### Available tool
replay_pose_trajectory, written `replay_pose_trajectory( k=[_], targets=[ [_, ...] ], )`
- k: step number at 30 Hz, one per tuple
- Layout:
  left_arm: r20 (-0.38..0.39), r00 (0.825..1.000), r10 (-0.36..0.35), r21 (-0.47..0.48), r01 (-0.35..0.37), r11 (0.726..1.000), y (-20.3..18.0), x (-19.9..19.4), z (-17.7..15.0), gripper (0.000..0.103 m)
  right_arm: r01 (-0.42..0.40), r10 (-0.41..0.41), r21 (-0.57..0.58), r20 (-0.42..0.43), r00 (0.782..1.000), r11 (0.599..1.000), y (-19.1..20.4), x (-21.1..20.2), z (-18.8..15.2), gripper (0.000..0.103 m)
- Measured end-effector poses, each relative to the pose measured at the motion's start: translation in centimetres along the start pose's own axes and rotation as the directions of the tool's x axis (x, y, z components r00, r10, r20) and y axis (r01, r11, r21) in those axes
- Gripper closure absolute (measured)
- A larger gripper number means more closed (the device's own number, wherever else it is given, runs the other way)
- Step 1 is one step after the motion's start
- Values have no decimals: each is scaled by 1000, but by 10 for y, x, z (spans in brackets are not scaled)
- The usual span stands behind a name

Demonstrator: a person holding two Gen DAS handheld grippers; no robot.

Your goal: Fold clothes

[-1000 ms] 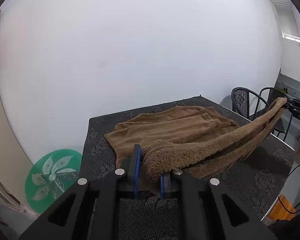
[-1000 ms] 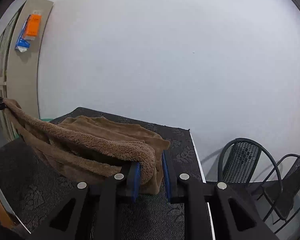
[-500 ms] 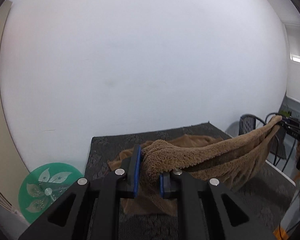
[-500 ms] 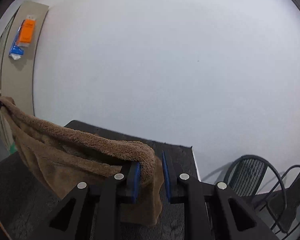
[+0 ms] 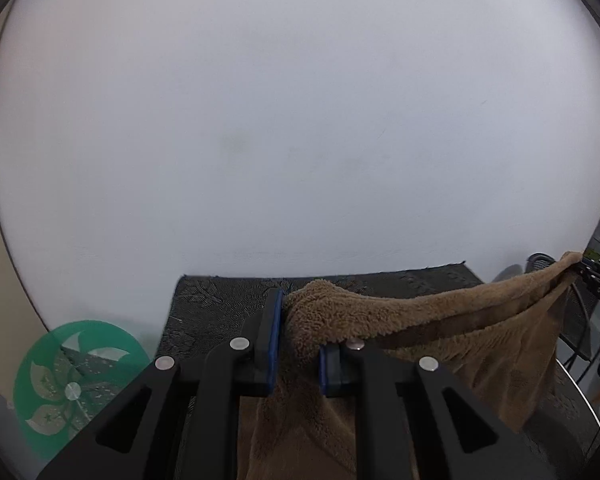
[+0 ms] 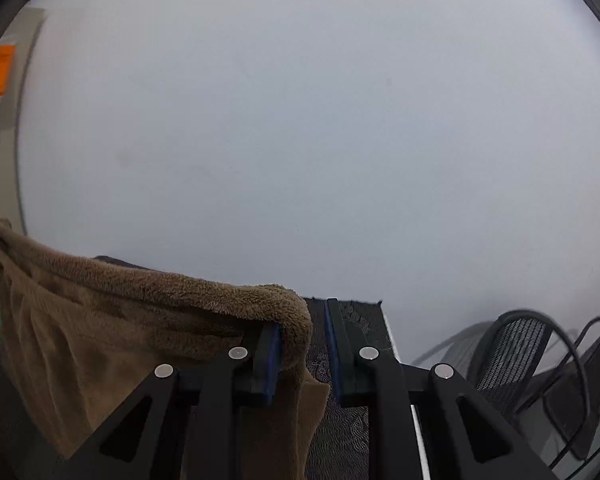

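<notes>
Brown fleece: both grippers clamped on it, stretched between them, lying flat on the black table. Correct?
Not flat. The brown fleece hangs lifted between the left gripper and the right gripper, its lower part draping toward the black table. Both wrist views show the top edge in the air. Both grips and the stretch are right.

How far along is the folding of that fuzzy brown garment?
Midway, it seems. Done: both corners are gripped, the left claw and the right claw each shut on the fuzzy brown fleece garment. In hand: it hangs stretched between them above the dark patterned tabletop, its lower part draping down. Left: laying it down doubled and smoothing it; no finished fold shows yet.
</notes>
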State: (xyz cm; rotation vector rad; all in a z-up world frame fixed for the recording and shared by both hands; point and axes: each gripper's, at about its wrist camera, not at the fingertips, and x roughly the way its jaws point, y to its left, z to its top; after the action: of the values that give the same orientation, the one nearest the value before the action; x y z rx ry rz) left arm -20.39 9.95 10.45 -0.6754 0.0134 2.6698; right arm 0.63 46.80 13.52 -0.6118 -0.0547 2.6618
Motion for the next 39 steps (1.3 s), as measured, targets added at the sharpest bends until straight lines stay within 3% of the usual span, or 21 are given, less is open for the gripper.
replay_pose_trajectory(
  k=[7, 16, 25, 28, 30, 33, 34, 36, 37, 38, 39],
  targets=[
    [-106, 994, 27, -24, -30, 999, 9, 82, -11, 86, 15, -12, 22, -126, 992, 1000, 1, 93, -10, 82],
    [-184, 979, 88, -36, -96, 995, 26, 143, -26, 86, 14, -10, 17, -212, 977, 1000, 15, 165, -17, 82],
    [-325, 933, 154, 18, -157, 987, 28, 199, -59, 74, 31, -14, 44, -347, 938, 999, 20, 234, -46, 82],
    [-369, 911, 182, 29, -184, 982, 29, 214, -68, 62, 34, -18, 35, -383, 923, 999, 22, 253, -55, 82],
    [-398, 895, 203, 34, -206, 978, 31, 221, -71, 38, 30, -12, 38, -400, 917, 999, 23, 254, -60, 82],
    [-424, 883, 204, 10, -221, 975, 39, 225, -72, 22, -9, 43, 81, -429, 902, 997, 18, 257, -62, 81],
    [-431, 883, 186, -10, -210, 978, 44, 224, -71, 21, -20, 62, 101, -437, 897, 995, 14, 256, -62, 78],
    [-447, 883, 140, -54, -183, 982, 53, 220, -69, 20, -21, 82, 139, -448, 890, 990, 5, 253, -61, 62],
    [-454, 883, 117, -76, -170, 983, 58, 218, -68, 19, -18, 85, 154, -445, 892, 988, 0, 249, -59, 47],
    [-460, 883, 96, -94, -156, 983, 63, 216, -66, 18, -18, 88, 165, -433, 897, 986, -4, 243, -58, 40],
    [-460, 884, 79, -104, -143, 984, 66, 211, -64, 18, -26, 99, 177, -416, 904, 984, -8, 236, -55, 40]
  ],
)
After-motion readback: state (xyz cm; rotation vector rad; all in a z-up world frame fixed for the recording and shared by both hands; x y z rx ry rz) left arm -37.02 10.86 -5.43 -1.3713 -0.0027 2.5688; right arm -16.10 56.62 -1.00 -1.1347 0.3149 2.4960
